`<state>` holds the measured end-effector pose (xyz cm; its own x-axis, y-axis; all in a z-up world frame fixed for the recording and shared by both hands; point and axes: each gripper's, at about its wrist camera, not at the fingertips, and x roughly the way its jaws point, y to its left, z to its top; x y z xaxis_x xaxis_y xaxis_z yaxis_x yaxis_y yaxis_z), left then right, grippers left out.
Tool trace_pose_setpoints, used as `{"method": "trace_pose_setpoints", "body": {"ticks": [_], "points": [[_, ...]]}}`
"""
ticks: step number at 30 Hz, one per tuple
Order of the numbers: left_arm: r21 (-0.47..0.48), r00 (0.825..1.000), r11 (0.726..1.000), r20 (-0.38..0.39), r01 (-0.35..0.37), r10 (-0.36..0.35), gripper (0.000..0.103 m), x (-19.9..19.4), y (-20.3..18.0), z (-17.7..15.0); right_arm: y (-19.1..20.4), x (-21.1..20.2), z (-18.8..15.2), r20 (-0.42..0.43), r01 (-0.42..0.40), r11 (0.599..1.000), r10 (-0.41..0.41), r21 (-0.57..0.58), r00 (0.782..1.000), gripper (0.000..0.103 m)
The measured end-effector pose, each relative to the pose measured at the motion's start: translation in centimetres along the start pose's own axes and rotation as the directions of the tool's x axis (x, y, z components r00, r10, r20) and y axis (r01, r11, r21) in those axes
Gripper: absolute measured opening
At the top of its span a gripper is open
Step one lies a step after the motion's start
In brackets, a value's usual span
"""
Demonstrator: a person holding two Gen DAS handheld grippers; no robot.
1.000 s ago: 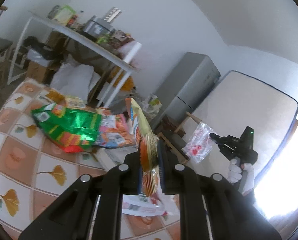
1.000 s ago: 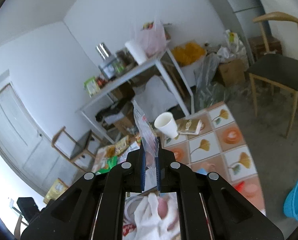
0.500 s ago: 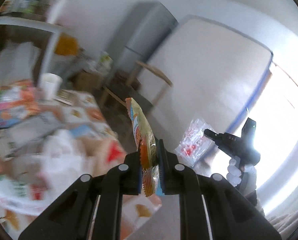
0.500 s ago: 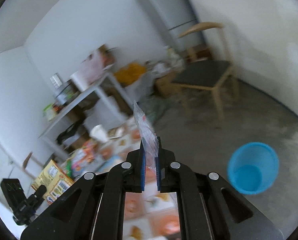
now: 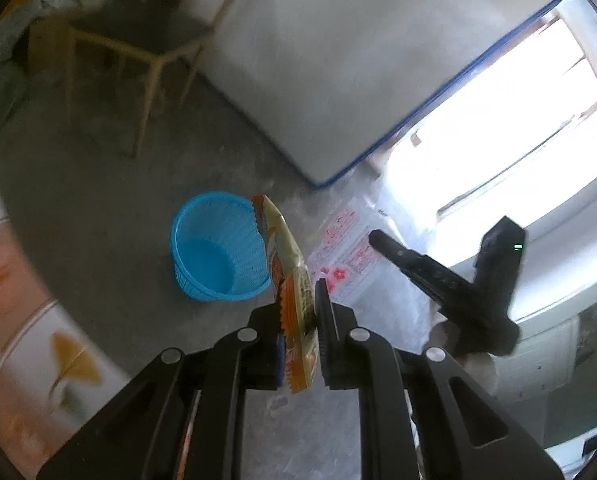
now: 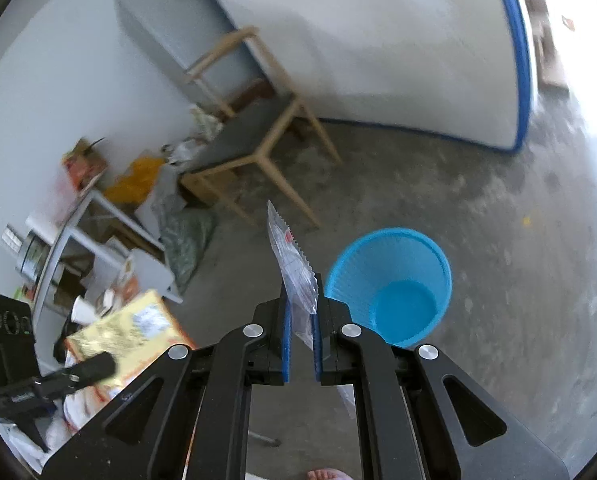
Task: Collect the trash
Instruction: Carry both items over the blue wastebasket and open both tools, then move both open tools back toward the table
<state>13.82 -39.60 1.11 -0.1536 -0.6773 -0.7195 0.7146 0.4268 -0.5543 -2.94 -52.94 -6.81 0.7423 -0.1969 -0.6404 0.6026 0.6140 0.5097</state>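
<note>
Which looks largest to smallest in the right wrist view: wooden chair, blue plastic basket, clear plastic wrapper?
1. Wooden chair
2. Blue plastic basket
3. Clear plastic wrapper, though it is nearest the camera, so its true size is unsure.

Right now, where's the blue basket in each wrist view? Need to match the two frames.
Left wrist: blue basket on the grey floor, centre-left, just left of the yellow snack wrapper held in the left gripper.
Right wrist: basket centre-right, just right of the clear plastic wrapper held in the right gripper.
Shared landmark: the wooden chair, upper left in the left view, above centre-left in the right.
</note>
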Motion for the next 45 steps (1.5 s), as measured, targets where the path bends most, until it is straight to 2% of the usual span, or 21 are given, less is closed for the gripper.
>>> {"method": "trace_pose_setpoints", "body": {"ticks": [3,7,8,9,10,11,12,16,22,28,31,34,37,40,43,45], "points": [[0.009,0.997,0.999,-0.073,-0.034,0.035,0.012,5.6,-0.3,2.1,-2.5,3.7,0.5,-0.030,0.020,0.998,-0.018,0.066,0.999,0.007],[0.047,0.986,0.992,-0.107,-0.120,0.125,0.013,11.4,-0.4,4.7,-4.9,7.3,1.8,-0.036,0.040,0.992,-0.036,0.120,0.999,0.009],[0.046,0.984,0.988,-0.096,-0.147,0.151,0.020,12.8,-0.3,5.5,-5.4,7.6,2.0,-0.033,0.045,0.991,-0.041,0.127,0.999,0.013],[0.039,0.982,0.985,-0.082,-0.170,0.172,0.040,13.6,0.0,5.8,-6.1,8.3,2.3,-0.032,0.055,0.990,-0.051,0.129,0.998,0.018],[0.027,0.978,0.981,-0.069,-0.194,0.195,0.050,14.4,0.4,6.3,-7.0,9.1,2.5,-0.040,0.062,0.989,-0.057,0.131,0.998,0.025],[0.008,0.976,0.977,-0.044,-0.214,0.214,0.058,15.0,0.9,6.7,-7.6,10.4,2.6,-0.054,0.071,0.987,-0.064,0.142,0.996,0.041],[-0.006,0.975,0.975,-0.029,-0.222,0.222,0.059,15.2,1.5,6.7,-8.3,10.7,2.4,-0.063,0.077,0.986,-0.068,0.149,0.996,0.052],[-0.042,0.980,0.979,-0.020,-0.197,0.196,0.063,14.7,2.6,6.5,-10.0,12.8,1.4,-0.106,0.113,0.977,-0.095,0.178,0.990,0.053],[0.039,0.982,0.984,0.088,-0.173,0.169,0.064,9.8,1.6,5.4,-10.6,11.5,0.7,-0.088,0.110,0.977,-0.095,0.185,0.992,0.053],[0.080,0.971,0.987,0.209,-0.136,0.117,0.064,1.8,0.1,3.6,-9.6,8.2,0.3,-0.040,0.093,0.987,-0.088,0.129,0.995,0.055],[0.115,0.958,0.985,0.271,-0.128,0.093,0.064,-3.4,-1.1,1.4,-8.2,5.8,-0.5,-0.028,0.077,0.994,-0.075,0.083,0.997,0.061],[0.144,0.943,0.980,0.320,-0.140,0.088,0.071,-8.4,-2.0,-1.8,-6.2,3.2,-1.6,-0.015,0.046,0.999,-0.045,0.028,0.999,0.068],[0.120,0.928,0.984,0.363,-0.132,0.080,0.077,-13.0,-1.6,-5.8,-3.7,1.2,-2.6,-0.020,-0.001,1.000,0.000,-0.026,1.000,0.071],[0.088,0.897,0.981,0.426,-0.172,0.120,0.080,-16.9,-0.5,-10.1,-0.8,-0.5,-3.4,-0.041,-0.062,0.995,0.059,-0.080,0.997,0.073],[0.052,0.850,0.965,0.487,-0.255,0.198,0.081,-20.3,0.8,-14.0,2.4,-1.5,-4.2,-0.074,-0.119,0.986,0.111,-0.119,0.991,0.074],[0.005,0.808,0.947,0.524,-0.320,0.270,0.081,-22.1,2.1,-16.6,4.4,-1.9,-4.8,-0.094,-0.167,0.976,0.155,-0.143,0.984,0.074]]}}
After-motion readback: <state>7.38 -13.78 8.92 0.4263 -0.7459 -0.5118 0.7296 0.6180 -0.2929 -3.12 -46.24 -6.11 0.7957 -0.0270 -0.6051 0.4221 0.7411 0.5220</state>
